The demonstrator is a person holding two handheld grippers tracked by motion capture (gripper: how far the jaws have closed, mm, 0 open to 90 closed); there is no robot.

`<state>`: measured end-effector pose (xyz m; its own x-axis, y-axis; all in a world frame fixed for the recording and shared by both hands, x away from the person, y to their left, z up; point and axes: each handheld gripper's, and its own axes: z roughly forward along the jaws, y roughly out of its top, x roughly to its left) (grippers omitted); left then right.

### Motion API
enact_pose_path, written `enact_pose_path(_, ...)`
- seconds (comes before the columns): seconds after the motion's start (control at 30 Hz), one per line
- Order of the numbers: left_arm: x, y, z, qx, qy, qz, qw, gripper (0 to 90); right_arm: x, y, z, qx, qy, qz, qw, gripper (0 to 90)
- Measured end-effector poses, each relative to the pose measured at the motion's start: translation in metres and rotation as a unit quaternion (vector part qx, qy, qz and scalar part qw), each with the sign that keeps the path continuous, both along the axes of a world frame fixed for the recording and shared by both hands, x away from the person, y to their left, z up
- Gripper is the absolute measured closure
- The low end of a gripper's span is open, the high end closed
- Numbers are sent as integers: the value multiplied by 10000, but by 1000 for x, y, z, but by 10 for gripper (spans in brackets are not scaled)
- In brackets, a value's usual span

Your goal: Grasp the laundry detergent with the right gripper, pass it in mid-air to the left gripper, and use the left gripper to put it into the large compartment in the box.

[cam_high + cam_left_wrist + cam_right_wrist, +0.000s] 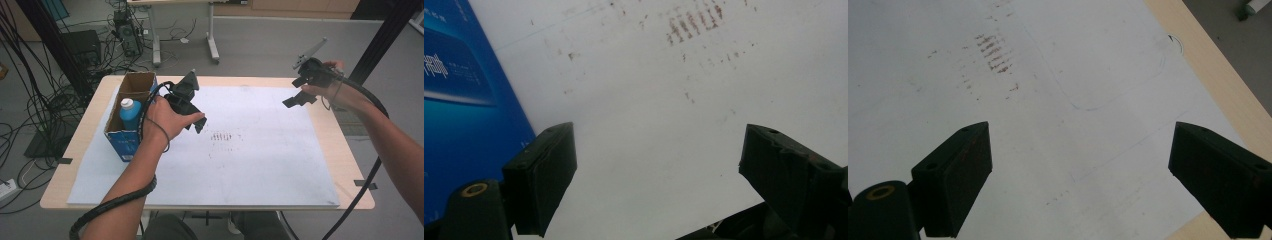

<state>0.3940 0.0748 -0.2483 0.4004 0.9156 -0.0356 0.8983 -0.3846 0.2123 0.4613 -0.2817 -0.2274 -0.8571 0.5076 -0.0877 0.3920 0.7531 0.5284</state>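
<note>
Jaws on your left gripper (196, 121) are standing spread with nothing between them; in the left gripper view you are seeing only bare white sheet past the pads, with the blue wall of the box (459, 100) just to one side. Your left hand (162, 119) is holding that gripper low over the sheet, right beside the cardboard box (131, 112), which is sitting near the tabletop's far left corner with its flaps open. Inside the box a blue bottle with a white cap (130, 114) is standing upright, clear of the jaws. Judging by that, the bottle looks already placed and your hand is sitting next to the box, empty.

Jaws on your right gripper (298, 98) are likewise standing wide apart and pinching nothing; the right gripper view looks down between them at the white sheet (1058, 125) and a strip of the wooden tabletop (1213, 85). You are holding that gripper raised near the far right corner, well apart from the box, probably to keep it out of the left hand's way.

Between the two grippers the sheet is carrying a patch of brown smudges (222, 137) near its middle, and nothing else is lying on it.
</note>
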Motion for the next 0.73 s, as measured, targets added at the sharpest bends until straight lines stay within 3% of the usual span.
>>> enact_pose_path(0.73,-4,4,2,-55,-21,-19,10000,152,-1,5,1,-45,0,26,10000,103)
